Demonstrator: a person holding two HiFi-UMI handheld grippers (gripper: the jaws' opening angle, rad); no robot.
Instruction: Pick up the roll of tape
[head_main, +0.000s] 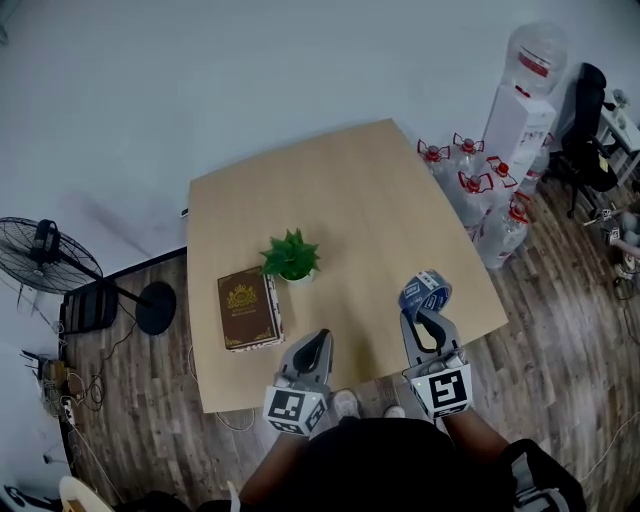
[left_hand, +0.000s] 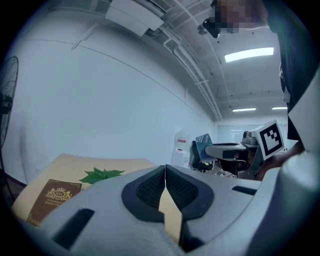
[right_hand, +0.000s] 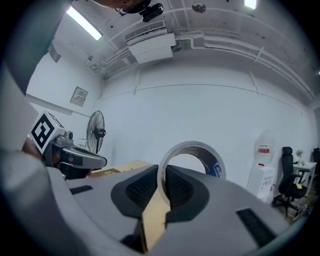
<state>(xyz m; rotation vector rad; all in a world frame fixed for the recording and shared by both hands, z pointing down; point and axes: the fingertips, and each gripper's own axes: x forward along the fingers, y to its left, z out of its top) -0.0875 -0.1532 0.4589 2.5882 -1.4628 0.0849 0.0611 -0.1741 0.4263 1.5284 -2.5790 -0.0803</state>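
Note:
The roll of tape (head_main: 426, 291) is blue with white print and a grey inner ring. My right gripper (head_main: 424, 320) is shut on its wall and holds it lifted above the right part of the wooden table (head_main: 350, 200). In the right gripper view the roll of tape (right_hand: 200, 152) stands on edge as a ring between the pads, rising above my right gripper (right_hand: 162, 181). My left gripper (head_main: 314, 350) hovers near the table's front edge, jaws closed together with nothing between them. The left gripper view shows my left gripper (left_hand: 165, 180) with its pads touching.
A small green potted plant (head_main: 291, 256) stands mid-table, with a brown book (head_main: 247, 308) to its left near the front edge. Water bottles (head_main: 480, 190) and a dispenser (head_main: 520, 110) stand off the table's right side. A floor fan (head_main: 45, 255) is at the left.

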